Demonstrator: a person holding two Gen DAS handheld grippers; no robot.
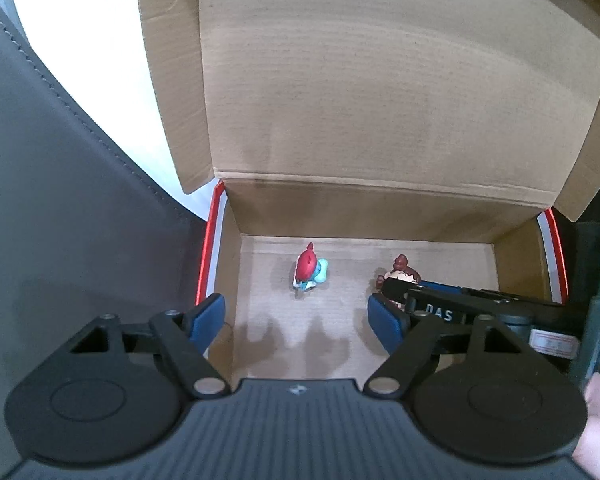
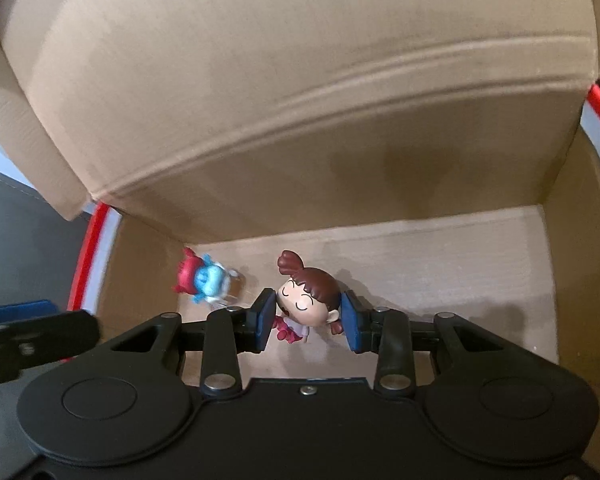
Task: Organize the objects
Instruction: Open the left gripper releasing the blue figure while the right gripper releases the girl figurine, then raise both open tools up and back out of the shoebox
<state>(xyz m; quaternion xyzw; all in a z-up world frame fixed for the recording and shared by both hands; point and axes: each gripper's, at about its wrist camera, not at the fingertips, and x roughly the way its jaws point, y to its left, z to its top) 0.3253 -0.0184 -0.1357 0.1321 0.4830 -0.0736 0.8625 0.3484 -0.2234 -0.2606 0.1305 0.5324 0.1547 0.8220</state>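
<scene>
An open cardboard box [image 1: 380, 212] with a red and white rim holds two small figures. A blue figure with a red hat [image 1: 310, 272] lies on the box floor, left of centre; it also shows in the right wrist view [image 2: 204, 280]. A brown-haired girl figure [image 2: 306, 300] stands between my right gripper's blue pads [image 2: 268, 320]. My right gripper [image 2: 309, 322] is inside the box, closed around her head. She also shows in the left wrist view [image 1: 400, 274]. My left gripper [image 1: 300, 320] is open and empty above the box's near edge.
The box lid [image 1: 380, 80] stands up behind, with side flaps [image 1: 168, 80]. A dark grey leather surface [image 1: 60, 200] lies left of the box, with a white surface [image 1: 80, 20] beyond it. My right gripper's body [image 1: 480, 304] crosses the left wrist view.
</scene>
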